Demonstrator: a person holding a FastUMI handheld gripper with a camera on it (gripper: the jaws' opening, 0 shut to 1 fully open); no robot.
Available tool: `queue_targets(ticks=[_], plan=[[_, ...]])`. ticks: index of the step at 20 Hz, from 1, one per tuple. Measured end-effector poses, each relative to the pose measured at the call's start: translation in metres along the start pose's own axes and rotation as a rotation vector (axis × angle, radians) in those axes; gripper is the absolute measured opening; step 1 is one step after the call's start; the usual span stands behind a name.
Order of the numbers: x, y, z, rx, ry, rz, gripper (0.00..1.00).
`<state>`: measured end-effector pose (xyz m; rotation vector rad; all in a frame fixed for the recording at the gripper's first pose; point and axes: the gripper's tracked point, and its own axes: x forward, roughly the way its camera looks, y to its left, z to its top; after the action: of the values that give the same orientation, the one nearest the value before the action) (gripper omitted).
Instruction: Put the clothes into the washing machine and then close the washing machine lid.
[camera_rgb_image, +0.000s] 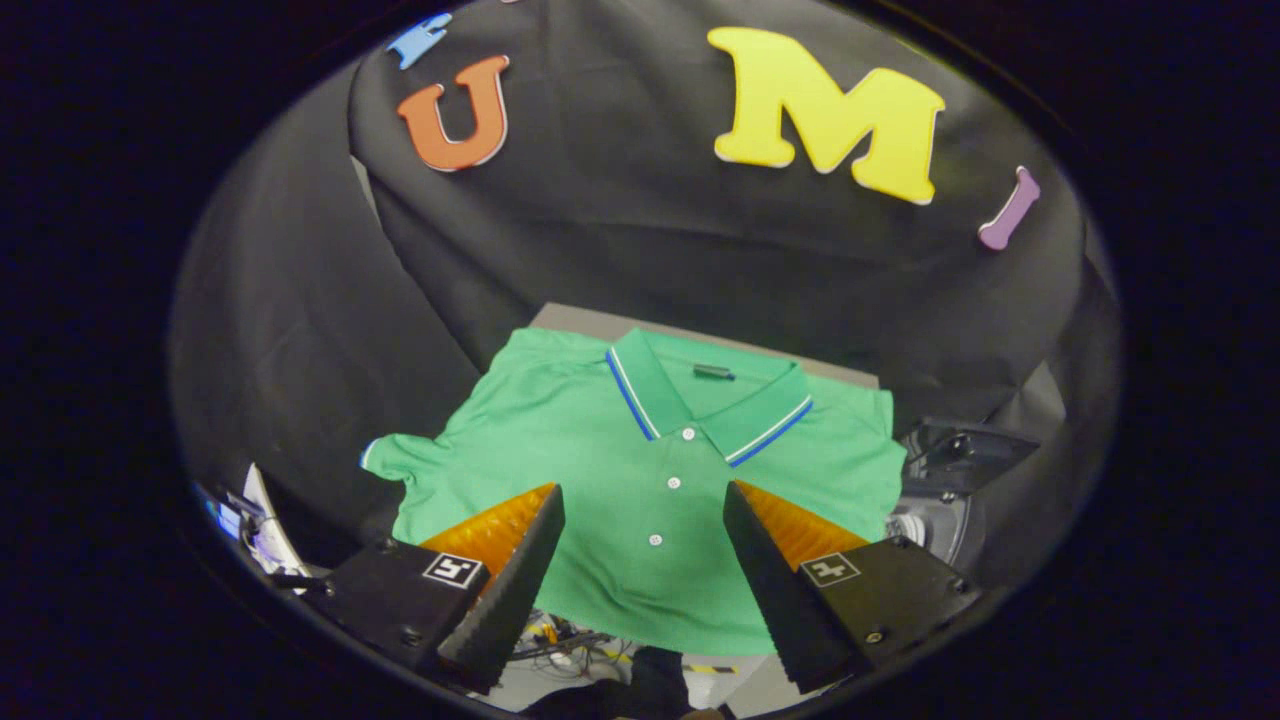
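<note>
The booth's black cloth wall (620, 220) forms the backdrop I look at, draped in broad folds behind and to either side of everything else. Against it, a green polo shirt (600, 440) lies spread flat, front side up, on a grey surface (570, 318) whose far edge shows just beyond the shirt's shoulders. The shirt is my landmark: its collar (650, 385), trimmed with a blue and white stripe, sits at the end nearest the wall and lies open in a V; one short sleeve (405, 455) extends outward from the body; the hem hangs toward me over the surface's near edge. Beside the shirt on the side opposite that sleeve stands dark equipment (960, 455) with a round pale part, too shadowed for me to identify. Below the hem I see a tangle of cables (575, 645) on a light floor. My gripper (644, 520) hovers over the lower front of the shirt with its two fingers (520, 570) spread wide apart and nothing between them but the fabric beneath; whether the tips touch the cloth I cannot tell. Each finger mount carries a small square marker (455, 570). Down the shirt's placket runs a line of three white buttons (673, 483), the lowest lying midway between the fingers. A small dark tag (713, 372) sits inside the neck, just behind the collar.
</note>
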<state>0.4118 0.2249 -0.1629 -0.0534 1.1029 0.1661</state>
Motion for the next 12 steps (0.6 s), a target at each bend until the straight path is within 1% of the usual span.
queue_targets(ticks=[3,4,7,9,11,12], plan=[[0.024,-0.006,-0.006,0.023,0.088,-0.014,1.00],[0.025,-0.005,-0.006,0.031,0.113,-0.012,1.00],[0.040,-0.006,-0.006,0.052,0.162,-0.007,1.00],[0.047,-0.007,-0.009,0.070,0.196,-0.018,1.00],[0.058,-0.003,-0.020,0.070,0.245,-0.016,0.99],[0.055,-0.006,-0.019,0.037,0.237,-0.056,0.99]])
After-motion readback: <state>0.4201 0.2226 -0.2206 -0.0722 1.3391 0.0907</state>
